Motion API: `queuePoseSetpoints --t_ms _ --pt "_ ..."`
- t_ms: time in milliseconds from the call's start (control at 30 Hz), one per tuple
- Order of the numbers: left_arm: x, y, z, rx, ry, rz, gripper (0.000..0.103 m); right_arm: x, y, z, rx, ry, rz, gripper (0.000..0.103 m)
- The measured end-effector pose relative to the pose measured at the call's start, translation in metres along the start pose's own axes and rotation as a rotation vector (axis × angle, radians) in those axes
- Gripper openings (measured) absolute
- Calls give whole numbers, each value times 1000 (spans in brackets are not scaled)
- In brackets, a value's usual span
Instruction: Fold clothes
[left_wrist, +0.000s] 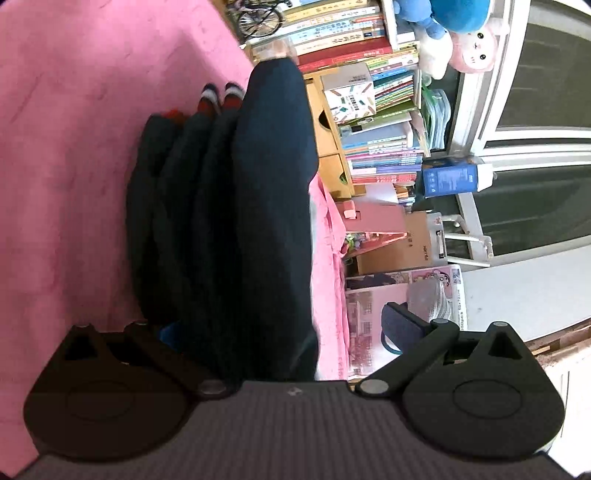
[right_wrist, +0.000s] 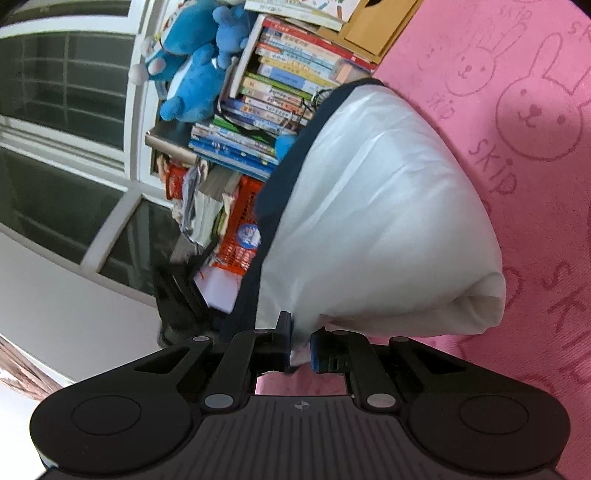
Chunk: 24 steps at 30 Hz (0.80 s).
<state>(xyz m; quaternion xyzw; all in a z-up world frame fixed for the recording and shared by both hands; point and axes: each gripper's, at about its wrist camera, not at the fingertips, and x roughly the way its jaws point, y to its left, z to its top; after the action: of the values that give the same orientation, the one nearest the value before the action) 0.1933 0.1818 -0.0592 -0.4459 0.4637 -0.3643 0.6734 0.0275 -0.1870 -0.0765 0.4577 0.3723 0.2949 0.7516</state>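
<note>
Your right gripper (right_wrist: 301, 347) pinches a white garment (right_wrist: 376, 206) with a navy edge — it lies bunched on the pink blanket (right_wrist: 517, 110). Your left gripper (left_wrist: 280, 332) stands wide, dark navy cloth (left_wrist: 258, 206) between its jaws — grip unclear.

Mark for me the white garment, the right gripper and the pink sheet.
white garment (right_wrist: 376, 206), right wrist view, on its broad smooth face.
right gripper (right_wrist: 301, 349), right wrist view, midway between the blue-padded fingertips, shut on the white cloth.
pink sheet (right_wrist: 535, 155), right wrist view, on the rabbit print.
</note>
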Motion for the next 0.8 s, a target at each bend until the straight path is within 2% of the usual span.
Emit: queuePoseSetpoints --t_ms 100,133,167,200,233,267,300,333,367,433,500,533,633,700,733,800 --pt "2 0 2 50 0 44 99 2 -1 1 -48 42 -12 12" --pt "3 1 2 64 3 68 90 2 -1 2 -69 64 -12 15" --pt "3 4 1 78 6 95 73 1 2 2 -104 90 -7 16" --pt "3 6 0 91 10 122 63 -3 7 2 -149 117 -2 19" --pt "2 8 -1 105 14 149 54 -10 12 2 -203 141 9 29" --pt "-1 13 -2 102 16 143 50 -19 18 3 -253 155 25 38" --pt "-3 18 -2 91 20 129 49 -30 23 6 -291 151 47 56" --pt "-4 21 -1 80 24 116 47 -43 28 12 -322 118 67 70" --pt "-3 24 1 70 26 105 46 -55 32 19 -351 78 82 73" --pt "-1 26 3 49 25 94 45 -70 34 44 -383 -41 45 79" --pt "0 26 4 51 32 92 45 -63 24 77 -389 -115 -40 80" --pt "0 26 5 52 35 83 46 -53 14 93 -380 -122 -88 80" --pt "0 26 8 49 44 55 52 -7 -15 130 -326 -50 -191 82" --pt "0 26 8 50 43 60 52 25 -27 143 -315 23 -218 87" --pt "1 24 8 57 39 69 49 37 -31 147 -322 42 -226 88" --pt "2 22 5 80 28 83 45 52 -35 151 -351 52 -181 93"
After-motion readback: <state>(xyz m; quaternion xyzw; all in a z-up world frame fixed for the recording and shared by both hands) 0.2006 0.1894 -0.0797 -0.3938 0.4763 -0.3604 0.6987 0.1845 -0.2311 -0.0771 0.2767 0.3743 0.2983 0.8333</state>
